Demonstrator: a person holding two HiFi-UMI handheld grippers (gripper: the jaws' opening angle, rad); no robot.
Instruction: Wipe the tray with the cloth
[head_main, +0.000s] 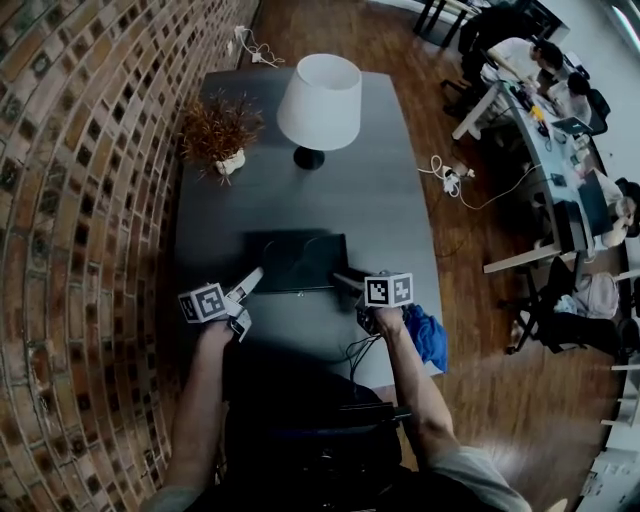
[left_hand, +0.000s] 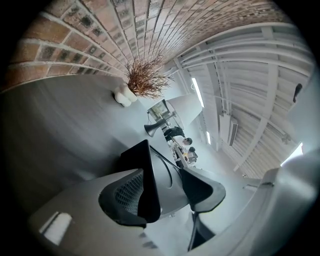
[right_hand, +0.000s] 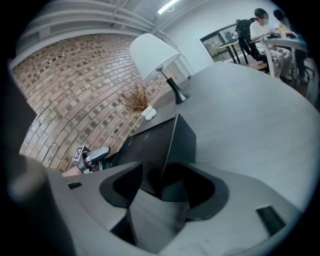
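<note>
A black tray (head_main: 300, 258) lies on the dark table (head_main: 390, 210) just in front of me. My left gripper (head_main: 252, 280) is at its near left corner. In the left gripper view, that corner's wall (left_hand: 144, 170) stands between the jaws against the left pad (left_hand: 125, 192). My right gripper (head_main: 345, 280) is at the near right corner, and in the right gripper view the tray's corner (right_hand: 172, 145) fills the space between its jaws. Both grippers look shut on the tray. The blue cloth (head_main: 428, 335) lies crumpled at the table's right edge beside my right forearm.
A white-shaded lamp (head_main: 318, 100) and a dried plant in a white pot (head_main: 220, 135) stand at the table's far end. A brick wall (head_main: 80, 200) runs along the left. A black cable (head_main: 358, 350) lies near the front edge. People sit at desks far right.
</note>
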